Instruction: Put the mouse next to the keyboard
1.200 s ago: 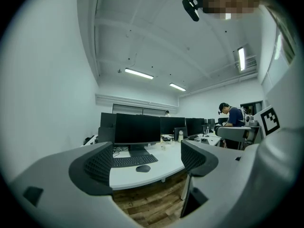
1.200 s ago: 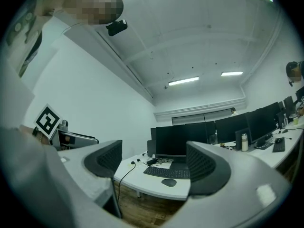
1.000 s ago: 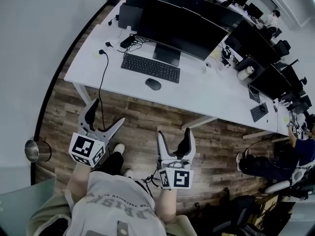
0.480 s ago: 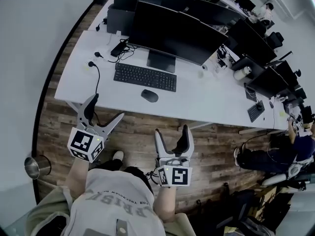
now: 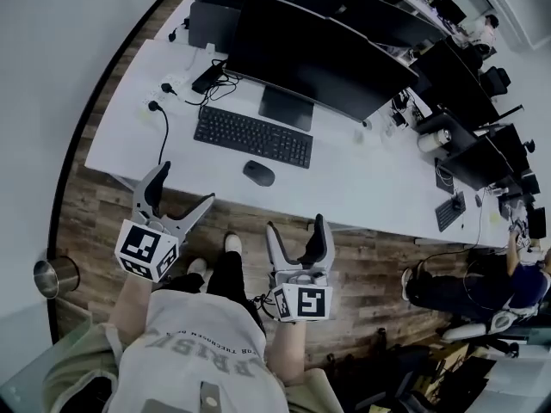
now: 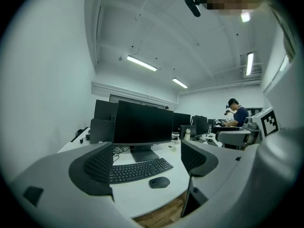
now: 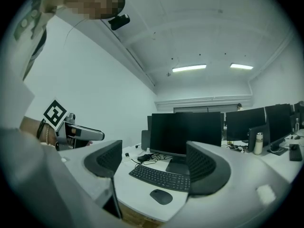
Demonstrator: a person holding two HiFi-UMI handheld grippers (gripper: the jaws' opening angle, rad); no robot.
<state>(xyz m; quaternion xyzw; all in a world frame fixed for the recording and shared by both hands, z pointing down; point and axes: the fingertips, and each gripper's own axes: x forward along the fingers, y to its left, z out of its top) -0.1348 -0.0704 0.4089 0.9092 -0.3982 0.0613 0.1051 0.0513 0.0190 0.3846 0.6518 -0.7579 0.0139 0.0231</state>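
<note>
White table (image 5: 370, 179) bears keyboard (image 5: 252, 136) and mouse (image 5: 258, 173); left claw (image 5: 187, 184) and right claw (image 5: 296, 224) hover wide apart, empty.

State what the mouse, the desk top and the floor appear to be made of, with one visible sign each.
Mouse: probably matt dark plastic; smooth rounded shell, no glare.
Desk top: likely white laminate; flat, uniform surface.
Floor: wood or wood-look planks; grain and seams show.
</note>
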